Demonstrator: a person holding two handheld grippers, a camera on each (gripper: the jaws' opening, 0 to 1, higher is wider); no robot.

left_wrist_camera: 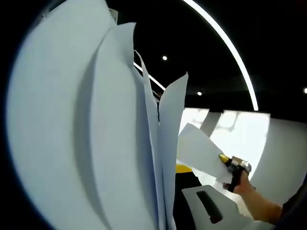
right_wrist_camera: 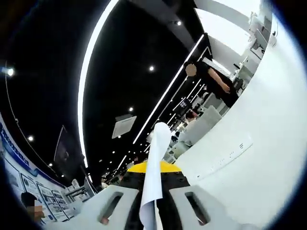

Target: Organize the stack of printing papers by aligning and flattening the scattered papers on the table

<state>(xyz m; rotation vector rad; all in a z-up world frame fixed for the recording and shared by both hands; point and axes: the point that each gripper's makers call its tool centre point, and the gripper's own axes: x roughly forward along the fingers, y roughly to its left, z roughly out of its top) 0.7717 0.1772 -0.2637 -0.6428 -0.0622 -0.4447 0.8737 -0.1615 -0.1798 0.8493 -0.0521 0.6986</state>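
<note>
Now the right hand-held gripper (right_wrist_camera: 154, 211) pinches one paper sheet (right_wrist_camera: 154, 177) edge-on; the left hand-held gripper's grip is hidden behind fanned papers (left_wrist_camera: 91, 134).

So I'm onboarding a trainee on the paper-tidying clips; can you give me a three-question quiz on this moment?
1. True or false: the right gripper is shut on a sheet of paper.
2. In the left gripper view, the fanned sheets stand: A) lying flat in a neat pile, B) upright and splayed apart, C) rolled into a tube.
3. Fill in: in the left gripper view, the other gripper, held by a hand, grips a single ____ sheet.

Key: 1 true; 2 B; 3 white.
</note>
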